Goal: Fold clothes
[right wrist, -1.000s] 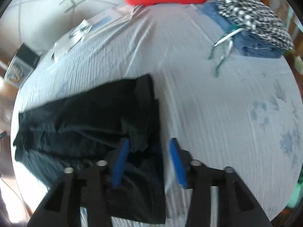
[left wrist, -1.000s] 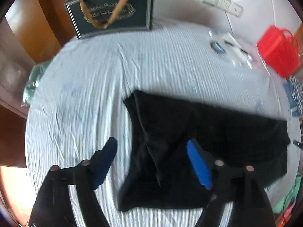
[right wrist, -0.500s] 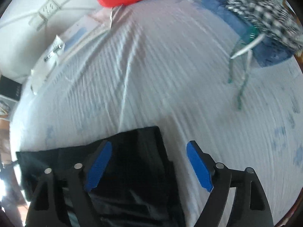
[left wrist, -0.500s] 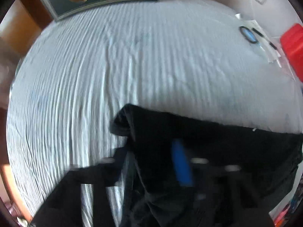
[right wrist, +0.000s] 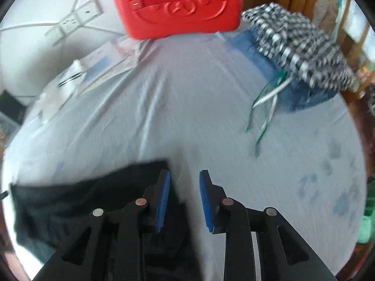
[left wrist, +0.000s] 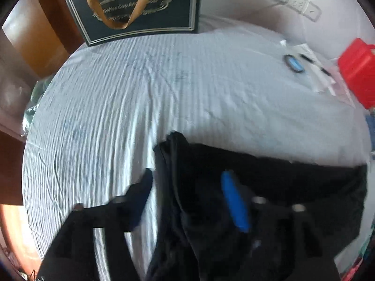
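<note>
- Since a second ago, the black garment (left wrist: 269,187) has bunched up between the left tongs (left wrist: 187,199), whose fingers stand apart.
- Right tongs (right wrist: 184,199), fingers apart, straddle its corner.
- Red case (right wrist: 174,5) lies far ahead on the sheet (right wrist: 187,105).

L wrist view is motion-blurred: left gripper (left wrist: 187,185) fingers smear into the black garment (left wrist: 293,182), so grip can't be told. Red case (left wrist: 358,70) is cut by the R edge. R wrist view: garment's near part is hidden under the right gripper (right wrist: 184,199).
</note>
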`<state>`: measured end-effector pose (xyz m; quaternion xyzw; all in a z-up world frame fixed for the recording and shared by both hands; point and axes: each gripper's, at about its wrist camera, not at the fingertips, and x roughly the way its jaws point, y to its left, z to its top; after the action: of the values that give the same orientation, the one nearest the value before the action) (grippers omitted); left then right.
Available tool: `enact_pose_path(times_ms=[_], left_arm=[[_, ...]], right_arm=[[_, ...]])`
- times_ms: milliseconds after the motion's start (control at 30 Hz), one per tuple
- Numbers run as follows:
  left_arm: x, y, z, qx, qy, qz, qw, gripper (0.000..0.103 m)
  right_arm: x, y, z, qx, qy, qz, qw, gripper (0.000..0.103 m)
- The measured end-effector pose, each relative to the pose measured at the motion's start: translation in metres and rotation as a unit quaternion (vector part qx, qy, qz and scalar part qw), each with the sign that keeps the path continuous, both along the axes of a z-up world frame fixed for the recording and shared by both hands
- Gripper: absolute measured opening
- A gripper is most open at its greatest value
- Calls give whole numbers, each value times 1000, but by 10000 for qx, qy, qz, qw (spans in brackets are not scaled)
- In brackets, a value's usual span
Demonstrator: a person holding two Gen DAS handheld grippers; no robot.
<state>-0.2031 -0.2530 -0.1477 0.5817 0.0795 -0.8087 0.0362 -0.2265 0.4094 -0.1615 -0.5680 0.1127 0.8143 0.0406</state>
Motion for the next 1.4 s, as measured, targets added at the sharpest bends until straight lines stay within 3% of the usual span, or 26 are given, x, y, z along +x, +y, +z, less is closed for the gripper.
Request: enact_pose_path(times_ms=[200, 367, 433, 500, 600, 700, 800, 933, 1033, 1200, 1333, 1400], left_arm=[[26, 25, -5, 467, -121, -301, 9984, 66], [15, 56, -25, 835, -232, -374, 9955, 66], [10, 70, -40, 1052, -430, -424, 9926, 66], [17, 88, -46, 1329, -572, -771, 9865, 66], [44, 116, -37, 1217, -564, -1495, 9796, 66], [71, 120, -29, 1096, -620, -1780, 9759, 66], [85, 103, -14, 607, -379, -1598, 9845, 66], [87, 59, -2, -295, 77, -502, 9983, 66], [86, 44, -9, -128, 79, -133, 9998, 66], [72, 82, -17, 100, 323, -241, 9991, 66], [61, 122, -39, -90, 59, -589, 9982, 66], [64, 133, -52, -379, -87, -791, 9961, 68]], right_arm=[[30, -12, -8, -370, -253, 202, 9988, 32], [49, -33, -15, -500, -380, 428, 9971, 32], [55, -40, -16, -550, -402, 491, 9965, 32], [60, -47, -18, -600, -425, 553, 9958, 32], [72, -46, -13, -631, -395, 628, 9952, 32], [84, -44, -8, -662, -376, 674, 9948, 33], [95, -38, -9, -718, -407, 588, 9949, 34], [108, -38, -15, -808, -431, 480, 9946, 35], [117, -43, -18, -863, -427, 419, 9945, 35], [122, -51, -18, -901, -289, 295, 9951, 52], [124, -57, -17, -748, -199, 305, 9965, 52], [129, -57, -24, -664, -323, 361, 9966, 43]])
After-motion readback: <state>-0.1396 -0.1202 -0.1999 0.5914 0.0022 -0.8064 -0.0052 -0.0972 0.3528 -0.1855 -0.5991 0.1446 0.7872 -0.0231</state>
